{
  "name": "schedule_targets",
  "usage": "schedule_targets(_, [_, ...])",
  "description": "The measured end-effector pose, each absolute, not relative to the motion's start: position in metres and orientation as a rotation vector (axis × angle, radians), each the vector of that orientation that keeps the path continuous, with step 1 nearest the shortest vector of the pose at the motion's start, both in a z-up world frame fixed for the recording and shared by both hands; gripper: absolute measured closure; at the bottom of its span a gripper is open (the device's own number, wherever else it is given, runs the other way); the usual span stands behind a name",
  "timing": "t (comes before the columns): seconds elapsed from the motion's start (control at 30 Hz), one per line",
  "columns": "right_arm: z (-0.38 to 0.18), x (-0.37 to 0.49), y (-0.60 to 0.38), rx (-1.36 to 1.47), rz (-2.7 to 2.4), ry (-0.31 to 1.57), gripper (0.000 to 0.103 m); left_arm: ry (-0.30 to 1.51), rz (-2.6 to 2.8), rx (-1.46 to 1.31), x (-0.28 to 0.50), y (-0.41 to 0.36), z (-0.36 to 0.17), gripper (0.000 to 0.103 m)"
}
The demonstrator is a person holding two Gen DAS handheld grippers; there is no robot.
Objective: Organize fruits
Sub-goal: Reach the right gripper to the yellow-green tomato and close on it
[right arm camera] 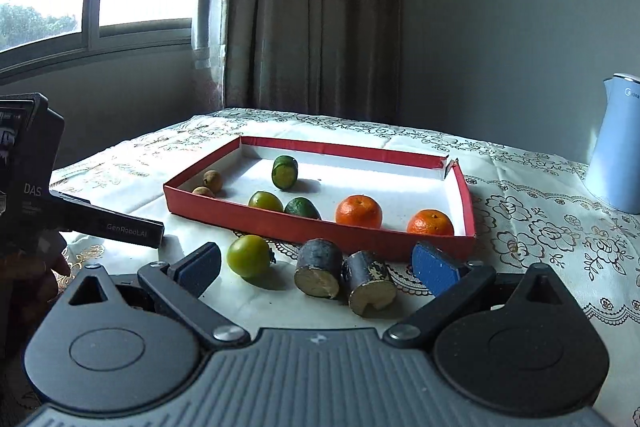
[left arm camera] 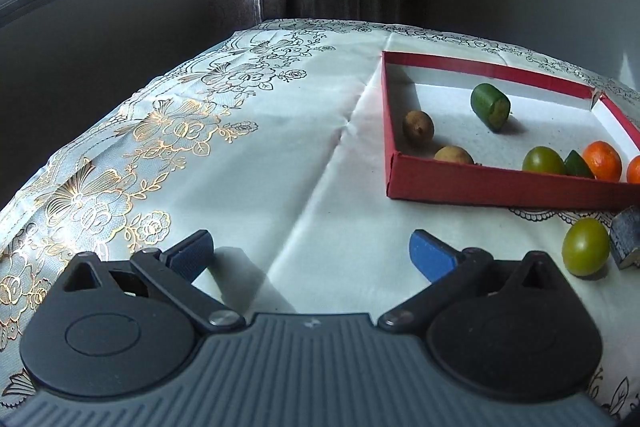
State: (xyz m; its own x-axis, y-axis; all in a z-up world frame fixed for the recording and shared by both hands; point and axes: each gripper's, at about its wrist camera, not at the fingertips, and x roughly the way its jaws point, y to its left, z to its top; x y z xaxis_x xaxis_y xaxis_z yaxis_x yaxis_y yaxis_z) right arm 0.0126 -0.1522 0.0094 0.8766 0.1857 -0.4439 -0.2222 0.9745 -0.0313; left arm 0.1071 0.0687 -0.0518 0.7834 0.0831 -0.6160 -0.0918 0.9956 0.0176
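Both claws gape wide and empty over the table (right arm camera: 540, 195). The right claw (right arm camera: 316, 263) hangs just short of a loose green fruit (right arm camera: 249, 255) and two dark cut stubs (right arm camera: 318, 268), lying on their sides with pale cut faces toward the camera, all just outside the red tray's (right arm camera: 280, 225) near wall. Inside the tray: two oranges (right arm camera: 359, 211), green pieces, two small brown fruits (right arm camera: 213, 180). The left claw (left arm camera: 310, 255) has bare cloth ahead, the tray to its right.
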Motion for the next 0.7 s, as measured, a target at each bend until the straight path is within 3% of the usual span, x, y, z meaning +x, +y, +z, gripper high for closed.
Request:
schedule_targets(0.2, [0.004,0.042,-0.125,-0.123,0.302,0.507,0.002,0.649,0.117,-0.06,0.103,0.075,-0.05,0.0])
schedule_targets(0.27, [0.0,0.05,-0.12,-0.131,0.327,0.536,0.01,0.648,0.116,-0.063,0.103,0.075,-0.05,0.0])
schedule_targets(0.33, [-0.004,0.056,-0.114,-0.142,0.346,0.566,0.024,0.646,0.114,-0.069,0.104,0.076,-0.05,0.0])
schedule_targets(0.4, [-0.009,0.062,-0.113,-0.136,0.354,0.588,0.031,0.644,0.112,-0.074,0.103,0.077,-0.049,0.0])
schedule_targets(0.6, [-0.02,0.076,-0.112,-0.106,0.361,0.635,0.047,0.64,0.11,-0.081,0.103,0.078,-0.049,0.0])
schedule_targets(0.7, [-0.023,0.079,-0.11,-0.112,0.35,0.656,0.049,0.639,0.108,-0.084,0.103,0.078,-0.049,0.0])
